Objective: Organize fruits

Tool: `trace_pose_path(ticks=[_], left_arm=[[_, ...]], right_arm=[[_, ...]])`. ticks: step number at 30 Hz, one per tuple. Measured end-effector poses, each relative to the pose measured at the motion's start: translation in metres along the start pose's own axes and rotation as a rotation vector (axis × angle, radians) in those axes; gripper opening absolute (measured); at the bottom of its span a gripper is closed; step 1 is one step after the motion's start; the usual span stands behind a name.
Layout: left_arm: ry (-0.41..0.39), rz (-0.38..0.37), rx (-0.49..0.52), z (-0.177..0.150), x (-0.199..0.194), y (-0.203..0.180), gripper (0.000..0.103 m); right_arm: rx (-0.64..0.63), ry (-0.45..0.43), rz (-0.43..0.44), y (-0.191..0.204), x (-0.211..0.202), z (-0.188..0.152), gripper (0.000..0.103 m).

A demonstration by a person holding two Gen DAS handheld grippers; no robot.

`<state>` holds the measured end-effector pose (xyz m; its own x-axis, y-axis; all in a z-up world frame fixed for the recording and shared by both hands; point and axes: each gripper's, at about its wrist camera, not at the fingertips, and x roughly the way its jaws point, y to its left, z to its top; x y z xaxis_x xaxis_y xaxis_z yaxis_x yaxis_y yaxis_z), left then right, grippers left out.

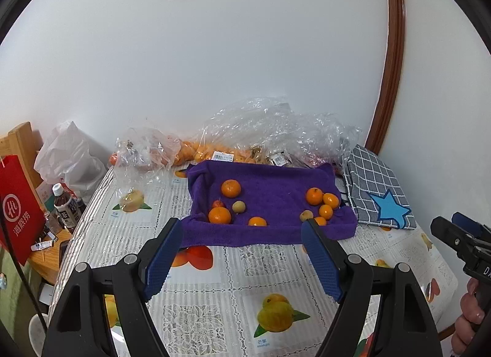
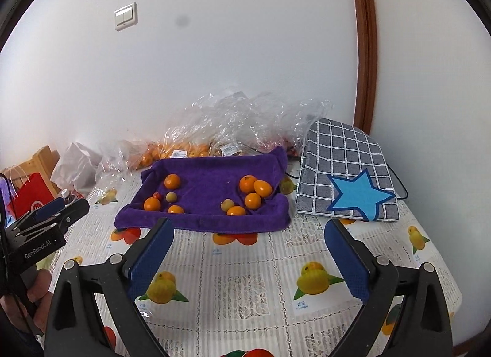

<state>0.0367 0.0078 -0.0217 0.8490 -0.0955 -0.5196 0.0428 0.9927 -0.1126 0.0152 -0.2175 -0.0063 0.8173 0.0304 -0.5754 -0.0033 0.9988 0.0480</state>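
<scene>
The left gripper (image 1: 242, 234) hangs above the near part of the table, tilted downward, its blue-padded fingers (image 1: 164, 260) spread apart with nothing between them but the tablecloth (image 1: 233, 268), printed with fruit pictures and lace squares. The right gripper (image 2: 250, 234) sits alongside it at the same downward tilt, its jaws spread wider and likewise holding nothing. Each shows at the edge of the other's view, gripped from below by a hand (image 1: 468, 323).

Just past both sets of fingertips lies the purple towel (image 1: 270, 185), its edges turned up into a shallow tray and its near hem draped flat on the cloth. The fruits rest on it in two loose clusters. Ahead of the left gripper's left finger sit two larger oranges (image 1: 230, 188), a smaller orange one at the near fold, a small red fruit (image 1: 218, 203) and a pale yellowish one (image 1: 238, 207). Ahead of its right finger, which overlaps the nearest piece, lies the second cluster of small oranges (image 1: 314, 196) with another pale fruit (image 1: 306, 215).

To the right of the towel, beyond the right gripper's right finger, lies a grey checked cloth (image 2: 343, 166) with a blue star. Behind the towel, against the wall, crumpled clear plastic bags (image 1: 276, 129) hold more orange fruit. Far left, off the table edge, stand a red paper bag (image 1: 18, 200), a bottle (image 1: 66, 206) and a white plastic bag (image 1: 70, 154). Nothing lies between the grippers and the towel.
</scene>
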Motion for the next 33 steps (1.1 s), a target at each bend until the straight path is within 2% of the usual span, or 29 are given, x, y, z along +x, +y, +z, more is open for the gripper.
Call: trace_pose_path(ticks=[33], left_arm=[[0.008, 0.023, -0.013, -0.0015, -0.0025, 0.0013, 0.078]], right_arm=[[-0.013, 0.001, -0.007, 0.0015, -0.0045, -0.0037, 0.098]])
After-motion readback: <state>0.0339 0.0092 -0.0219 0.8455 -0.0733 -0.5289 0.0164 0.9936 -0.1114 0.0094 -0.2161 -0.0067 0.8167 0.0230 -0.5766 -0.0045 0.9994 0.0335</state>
